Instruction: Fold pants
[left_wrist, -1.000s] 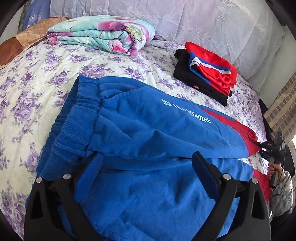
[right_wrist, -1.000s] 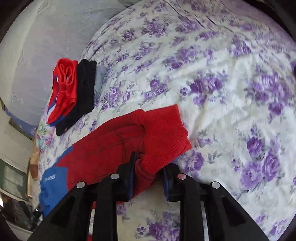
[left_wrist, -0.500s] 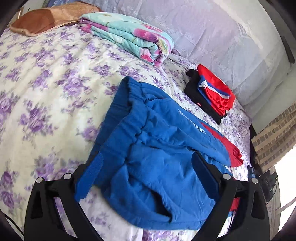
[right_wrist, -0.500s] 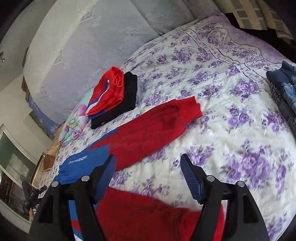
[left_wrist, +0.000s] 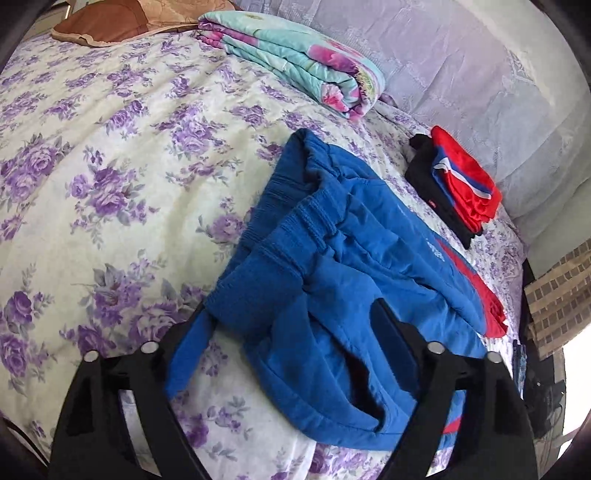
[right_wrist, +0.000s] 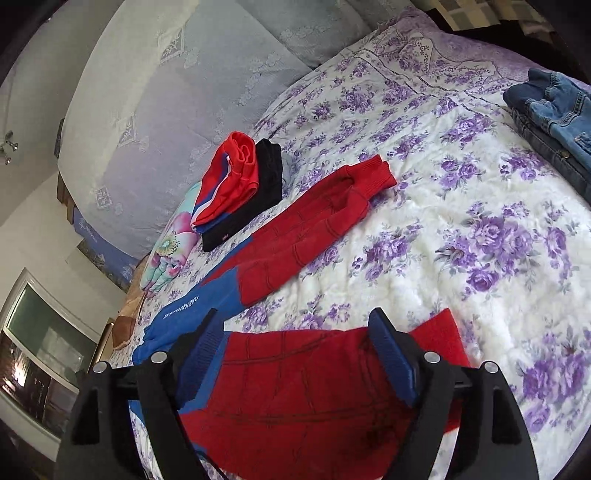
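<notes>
Blue pants with red lower legs (left_wrist: 351, 258) lie spread on the floral bedsheet (left_wrist: 92, 166). In the left wrist view the waistband runs toward me and its near corner lies between the fingers of my left gripper (left_wrist: 291, 310). Its jaws are closing, but the pads stand apart from the cloth. In the right wrist view one red leg (right_wrist: 314, 229) stretches away to its cuff, and the other red leg (right_wrist: 314, 387) lies under my right gripper (right_wrist: 295, 314). Its jaws are opening, with that leg's edge between the fingers and not pinched.
A stack of folded red and black clothes (left_wrist: 454, 184) sits near the pale quilted headboard (left_wrist: 461, 74). A folded floral blanket (left_wrist: 295, 59) and a brown pillow (left_wrist: 110, 22) lie at the bed's far end. Folded jeans (right_wrist: 554, 110) rest at the right edge.
My right gripper let go of the red cuff, opened wide and drew back over the other red leg. My left gripper shifted to the waistband corner and its jaws narrowed.
</notes>
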